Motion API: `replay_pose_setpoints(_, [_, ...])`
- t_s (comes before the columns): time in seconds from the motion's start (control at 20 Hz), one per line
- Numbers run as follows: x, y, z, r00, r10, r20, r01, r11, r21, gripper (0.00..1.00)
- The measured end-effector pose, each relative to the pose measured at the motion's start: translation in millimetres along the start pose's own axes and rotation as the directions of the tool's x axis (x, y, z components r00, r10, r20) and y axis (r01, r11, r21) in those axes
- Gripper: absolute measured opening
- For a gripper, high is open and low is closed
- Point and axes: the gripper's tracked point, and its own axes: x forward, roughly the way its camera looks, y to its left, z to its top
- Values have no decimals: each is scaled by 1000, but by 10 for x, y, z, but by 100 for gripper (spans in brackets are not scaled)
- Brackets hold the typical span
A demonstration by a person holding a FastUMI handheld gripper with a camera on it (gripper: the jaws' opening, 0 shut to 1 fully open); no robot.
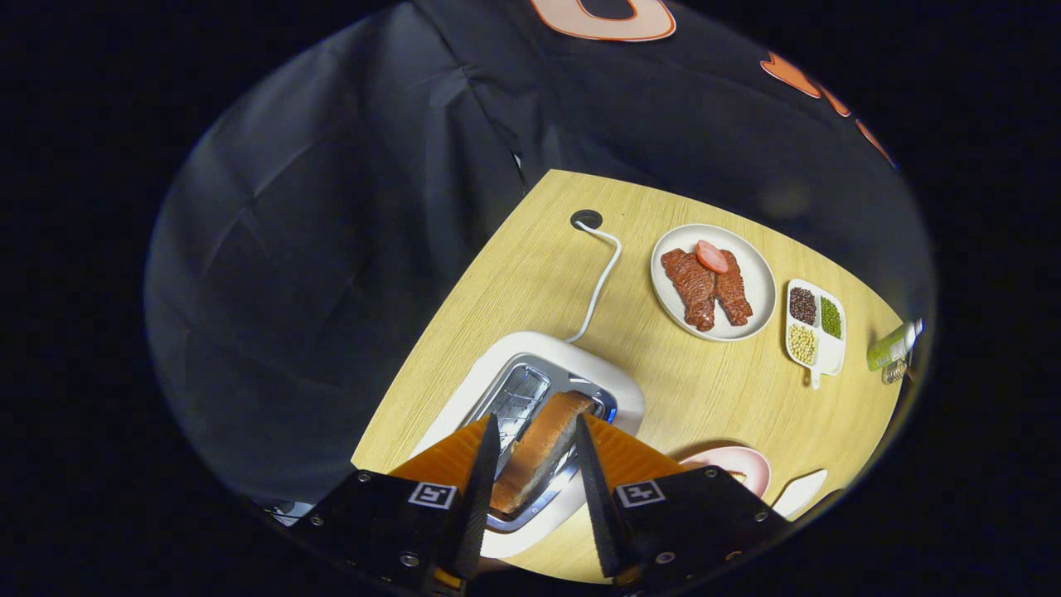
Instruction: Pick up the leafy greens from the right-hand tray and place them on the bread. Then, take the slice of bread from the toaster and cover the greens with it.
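Hung with jaws apart astride the bread slice [543, 448] in the toaster [530, 414] near the bench's [530, 274] front edge, seemingly untouched; best closed squarely, then lifted straight.

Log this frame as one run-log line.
phase: fetch toast | gripper: open, fingers astride bread slice, not clamped | bread slice: standing in toaster slot | next: likely close and lift
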Motion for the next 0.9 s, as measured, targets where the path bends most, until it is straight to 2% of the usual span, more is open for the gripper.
replay_pose_setpoints(0.25, [-19, -54, -95, 1000, 8, -6, -9, 999, -36, 33])
replay_pose_setpoints(0.4, [-74, -18, -138, 998, 61, -7, -61, 998, -17, 18])
replay_pose_setpoints(0.5, [-172, 2, -128, 995, 104, 9, -104, 995, 7, 15])
replay_pose_setpoints(0.9, [-693, -53, 31, 963, 220, 158, -232, 971, 59, 15])
